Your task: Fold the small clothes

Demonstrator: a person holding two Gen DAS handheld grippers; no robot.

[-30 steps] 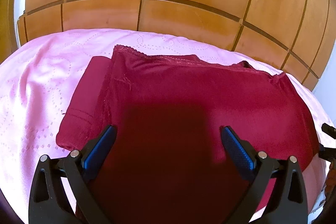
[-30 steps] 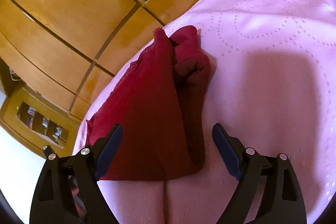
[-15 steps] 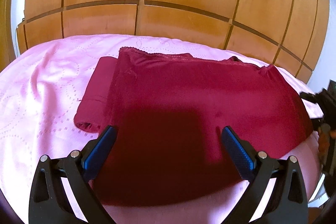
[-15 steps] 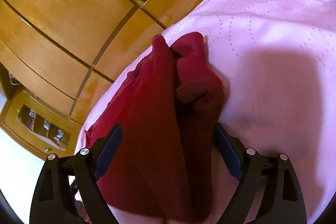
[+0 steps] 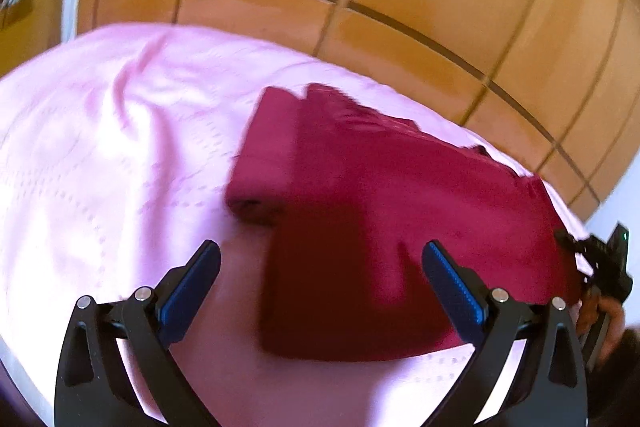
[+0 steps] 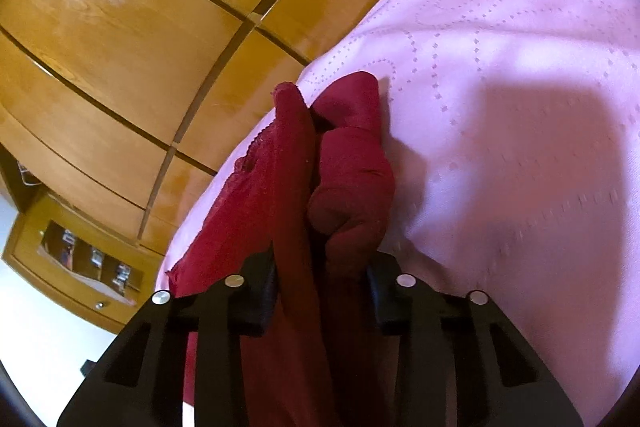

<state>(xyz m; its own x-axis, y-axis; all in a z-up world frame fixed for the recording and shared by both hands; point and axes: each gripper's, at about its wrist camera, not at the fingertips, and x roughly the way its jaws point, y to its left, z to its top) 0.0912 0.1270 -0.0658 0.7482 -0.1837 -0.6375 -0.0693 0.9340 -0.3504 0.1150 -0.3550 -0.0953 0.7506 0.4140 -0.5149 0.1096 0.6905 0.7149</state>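
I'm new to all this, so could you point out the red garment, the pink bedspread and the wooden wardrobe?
red garment (image 5: 400, 211): left wrist view, middle of the flat folded cloth.
pink bedspread (image 6: 520, 107): right wrist view, bare dotted fabric.
wooden wardrobe (image 6: 120, 19): right wrist view, glossy door panel.

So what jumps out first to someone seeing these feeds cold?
The dark red garment, lying partly folded on the pink bedspread in front of glossy wooden panels. Next, the right tongs, closing with a bunched edge of that garment between them, while the left tongs hover open over its near edge.
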